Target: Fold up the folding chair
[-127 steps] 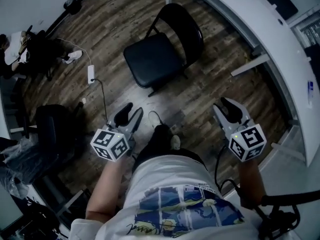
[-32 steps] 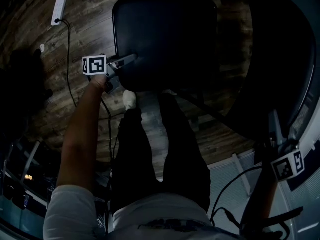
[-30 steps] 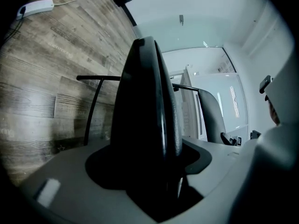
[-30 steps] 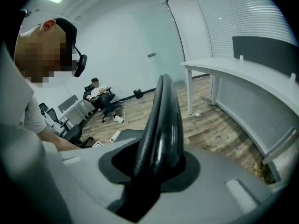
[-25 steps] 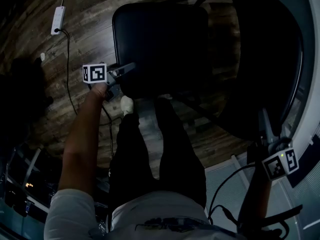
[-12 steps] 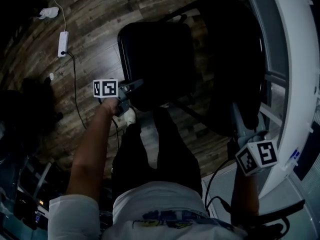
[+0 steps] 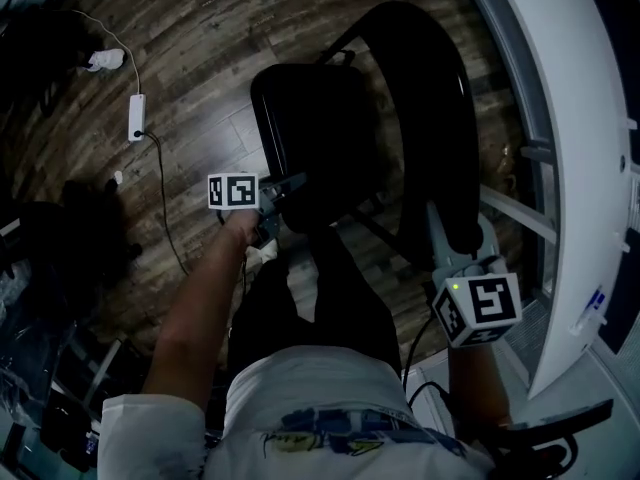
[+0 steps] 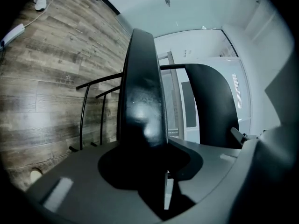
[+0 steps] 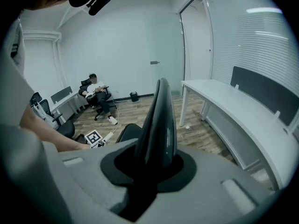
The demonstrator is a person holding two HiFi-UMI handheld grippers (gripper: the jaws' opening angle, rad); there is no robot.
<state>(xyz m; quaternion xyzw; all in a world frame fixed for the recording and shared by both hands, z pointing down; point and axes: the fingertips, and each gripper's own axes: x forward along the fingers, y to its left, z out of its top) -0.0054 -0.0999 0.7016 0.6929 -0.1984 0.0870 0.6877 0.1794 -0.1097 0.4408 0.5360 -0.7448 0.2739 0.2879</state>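
Observation:
The black folding chair stands on the wood floor ahead of my legs. Its seat (image 7: pixel 318 128) is tilted up toward the backrest (image 7: pixel 432 118). My left gripper (image 7: pixel 291 184) has the seat's front edge (image 8: pixel 142 101) between its jaws, which are closing and press on it. My right gripper (image 7: pixel 455 240) sits on the top edge of the backrest (image 9: pixel 159 120), its jaws also closing and pressing on it. The chair's thin black legs (image 8: pixel 86 111) show beyond the seat in the left gripper view.
A white curved desk (image 7: pixel 565 158) runs close along the right of the chair. A power strip (image 7: pixel 137 116) with its cable lies on the floor at left, near a dark office chair (image 7: pixel 90 233). A person (image 9: pixel 97 93) sits far across the room.
Both grippers hung free five seconds ago; now each grips the chair. Over the last second the left gripper has risen with the seat edge, tilting the seat toward the backrest. The right gripper rose slightly.

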